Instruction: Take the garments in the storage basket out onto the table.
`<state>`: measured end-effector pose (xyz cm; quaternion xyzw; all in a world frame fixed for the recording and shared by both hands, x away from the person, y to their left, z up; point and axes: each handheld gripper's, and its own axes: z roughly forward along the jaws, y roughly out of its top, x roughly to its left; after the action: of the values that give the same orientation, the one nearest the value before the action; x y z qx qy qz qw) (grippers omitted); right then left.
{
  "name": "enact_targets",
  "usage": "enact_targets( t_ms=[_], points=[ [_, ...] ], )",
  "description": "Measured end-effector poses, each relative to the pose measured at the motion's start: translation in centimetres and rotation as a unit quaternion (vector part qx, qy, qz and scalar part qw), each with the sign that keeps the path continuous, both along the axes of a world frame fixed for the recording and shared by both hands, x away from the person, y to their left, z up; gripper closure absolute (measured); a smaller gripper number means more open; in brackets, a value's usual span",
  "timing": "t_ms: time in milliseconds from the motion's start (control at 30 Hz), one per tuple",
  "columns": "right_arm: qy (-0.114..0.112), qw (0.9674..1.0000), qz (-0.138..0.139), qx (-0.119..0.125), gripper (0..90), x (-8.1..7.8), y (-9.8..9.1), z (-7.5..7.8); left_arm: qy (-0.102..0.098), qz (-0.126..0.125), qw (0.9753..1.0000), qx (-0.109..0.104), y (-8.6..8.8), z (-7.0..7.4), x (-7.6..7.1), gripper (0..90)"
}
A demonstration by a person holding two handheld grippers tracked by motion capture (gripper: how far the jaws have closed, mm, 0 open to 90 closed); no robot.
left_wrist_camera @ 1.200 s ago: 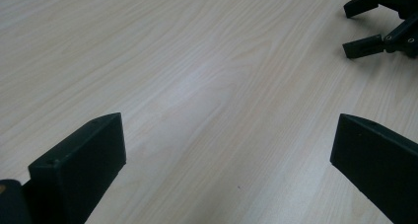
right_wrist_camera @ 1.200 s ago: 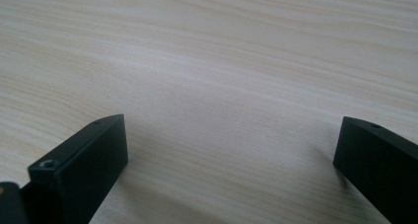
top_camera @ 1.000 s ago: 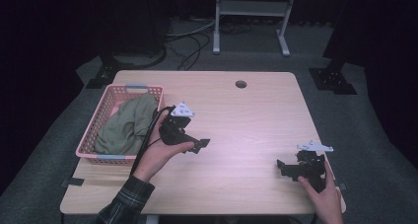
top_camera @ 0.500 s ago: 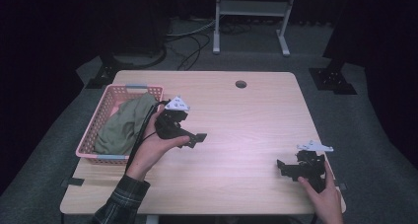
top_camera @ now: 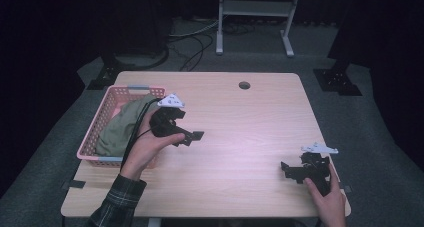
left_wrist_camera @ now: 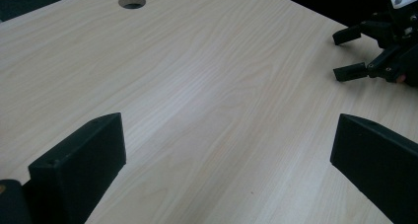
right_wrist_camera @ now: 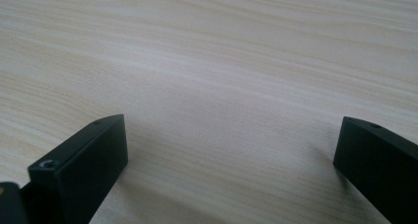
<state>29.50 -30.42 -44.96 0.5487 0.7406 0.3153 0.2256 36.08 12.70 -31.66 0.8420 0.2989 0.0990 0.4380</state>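
My left gripper (top_camera: 189, 138) hovers over the left part of the wooden table (top_camera: 250, 132), just right of a pink basket (top_camera: 92, 137) that holds an olive-green cloth (top_camera: 122, 124). In the left gripper view its jaws (left_wrist_camera: 226, 135) stand wide open over bare wood. My right gripper (top_camera: 286, 170) rests low near the table's front right corner, pointing left. Its jaws (right_wrist_camera: 231, 135) are also wide open, with nothing between them. The right gripper (left_wrist_camera: 374, 51) also shows far off in the left gripper view.
A round cable hole (top_camera: 244, 85) sits near the table's far edge, seen too in the left gripper view as the hole (left_wrist_camera: 132, 1). A white metal stand (top_camera: 255, 17) and cables lie on the dark floor behind the table.
My left gripper has drifted a little back and to the left, closer to the basket's near side. The right gripper has stayed where it was.
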Motion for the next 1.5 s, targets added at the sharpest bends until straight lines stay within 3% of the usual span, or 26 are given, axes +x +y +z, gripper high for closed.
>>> enact_targets(
  t_ms=[933, 1500],
  points=[
    [0.000, 1.0000, 0.000, 0.000, 0.0, 0.0, 0.0, 0.0, -0.002, 0.017, 0.9998, 0.003, 2.9, 0.3, 0.8, 0.0],
    [0.000, 1.0000, 0.000, 0.000, 0.0, 0.0, 0.0, 0.0, -0.008, 0.041, 0.9991, -0.002, 5.4, 0.7, 1.0, 0.0]
  ],
)
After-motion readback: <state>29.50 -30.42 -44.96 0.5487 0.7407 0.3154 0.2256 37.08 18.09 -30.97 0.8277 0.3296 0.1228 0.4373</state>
